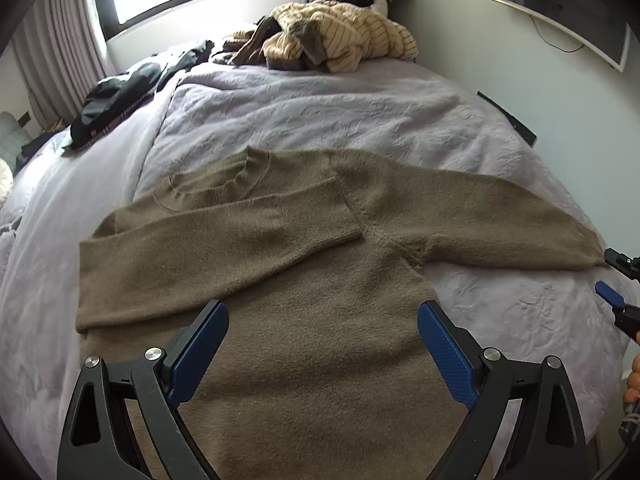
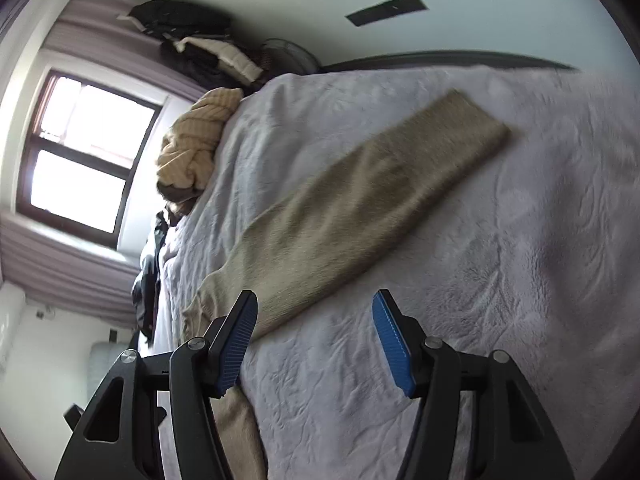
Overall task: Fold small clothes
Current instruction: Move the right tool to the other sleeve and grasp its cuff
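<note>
Bedspread [image 1: 500, 312] beside sweater [image 1: 320, 320] bare; clothes pile [image 1: 340, 36] crowds far edge.

Brown knit sweater [image 1: 304, 280] flat on bed, one sleeve folded across chest, other sleeve [image 2: 360, 200] outstretched

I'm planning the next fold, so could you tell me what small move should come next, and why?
Probably close the open right gripper on the outstretched sleeve near its cuff and fold it across the sweater: the other sleeve already lies folded over the chest, and both grippers hold nothing.
</note>
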A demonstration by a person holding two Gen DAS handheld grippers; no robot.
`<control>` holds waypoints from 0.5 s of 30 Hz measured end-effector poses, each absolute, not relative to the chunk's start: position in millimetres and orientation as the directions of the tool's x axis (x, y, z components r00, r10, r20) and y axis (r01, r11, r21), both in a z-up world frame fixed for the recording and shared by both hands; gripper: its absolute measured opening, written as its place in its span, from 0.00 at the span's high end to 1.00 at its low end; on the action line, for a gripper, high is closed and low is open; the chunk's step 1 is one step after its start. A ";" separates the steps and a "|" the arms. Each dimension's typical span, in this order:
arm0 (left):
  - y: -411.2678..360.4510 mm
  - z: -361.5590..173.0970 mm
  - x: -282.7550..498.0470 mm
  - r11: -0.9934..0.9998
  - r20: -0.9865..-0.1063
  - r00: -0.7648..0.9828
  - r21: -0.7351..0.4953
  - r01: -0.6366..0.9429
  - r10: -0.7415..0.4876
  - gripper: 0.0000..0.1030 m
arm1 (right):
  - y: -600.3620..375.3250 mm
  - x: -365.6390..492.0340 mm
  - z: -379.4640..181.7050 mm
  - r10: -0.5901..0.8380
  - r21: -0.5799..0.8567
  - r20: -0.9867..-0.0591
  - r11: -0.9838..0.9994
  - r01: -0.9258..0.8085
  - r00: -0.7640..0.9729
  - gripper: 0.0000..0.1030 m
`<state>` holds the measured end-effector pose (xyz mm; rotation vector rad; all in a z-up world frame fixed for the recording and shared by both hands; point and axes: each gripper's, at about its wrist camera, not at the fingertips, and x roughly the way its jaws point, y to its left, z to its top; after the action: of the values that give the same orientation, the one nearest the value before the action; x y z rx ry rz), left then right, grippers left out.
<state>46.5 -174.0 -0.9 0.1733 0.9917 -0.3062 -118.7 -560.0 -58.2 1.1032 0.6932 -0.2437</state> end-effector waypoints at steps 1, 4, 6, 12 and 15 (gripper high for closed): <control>-175.0 -4.5 48.7 0.946 -0.848 0.502 0.002 0.325 -0.170 0.07 | -562.4 -115.9 -65.5 0.148 0.746 -0.616 0.424 0.512 0.774 0.38; -176.8 -9.2 54.5 0.951 -0.856 0.487 -0.014 0.310 -0.171 0.07 | -568.2 -106.1 -78.3 0.132 0.779 -0.583 0.373 0.504 0.802 0.38; -175.5 -12.7 58.9 0.955 -0.858 0.485 -0.020 0.297 -0.169 0.07 | -573.1 -97.6 -84.7 0.098 0.782 -0.575 0.357 0.511 0.812 0.38; -168.4 -22.3 75.4 0.966 -0.856 0.499 -0.005 0.258 -0.137 0.07 | -574.6 -82.2 -89.7 0.006 0.758 -0.589 0.352 0.550 0.808 0.46; -165.4 -26.6 83.6 0.969 -0.859 0.494 -0.009 0.246 -0.134 0.07 | -575.4 -76.8 -84.7 -0.012 0.774 -0.559 0.350 0.527 0.829 0.92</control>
<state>83.7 -165.4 -26.6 0.1202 1.0291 -0.2308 -76.8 -575.4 -84.7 1.1722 0.5108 -0.3693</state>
